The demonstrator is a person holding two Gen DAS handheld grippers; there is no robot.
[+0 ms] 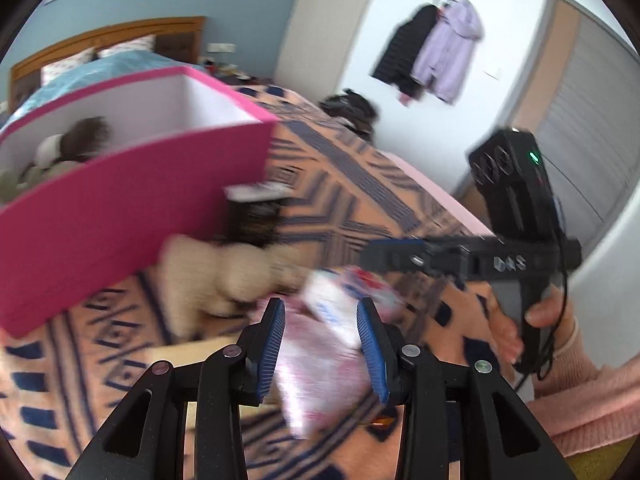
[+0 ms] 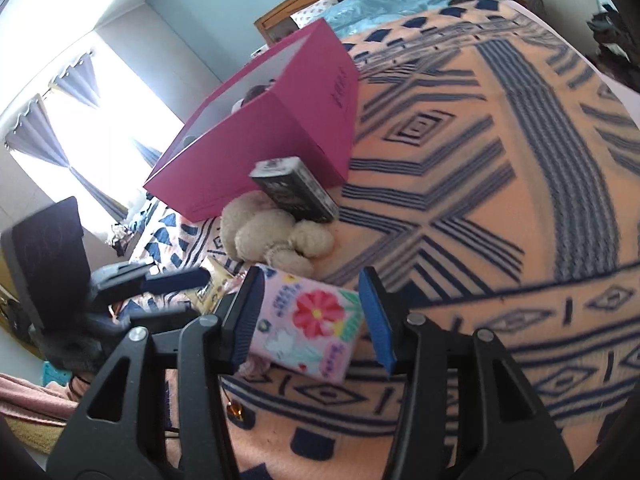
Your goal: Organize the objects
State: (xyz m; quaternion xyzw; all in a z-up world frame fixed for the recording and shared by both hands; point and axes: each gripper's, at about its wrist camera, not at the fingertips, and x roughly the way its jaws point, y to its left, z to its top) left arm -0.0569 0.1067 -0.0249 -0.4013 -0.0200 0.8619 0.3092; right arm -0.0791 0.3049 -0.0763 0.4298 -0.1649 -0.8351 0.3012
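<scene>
Tissue pack (image 2: 308, 326), pink and flowered, lies on the bedspread (image 2: 480, 200) between the part-open right gripper (image 2: 310, 312) pads, ungripped; centre it, squeeze gently, then lift toward the magenta box (image 2: 280, 140) at eleven o'clock.

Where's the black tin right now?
In the right wrist view the black tin is left of centre on the bed, leaning against the front of the pink box with its lower end propped on the beige plush toy.
</scene>
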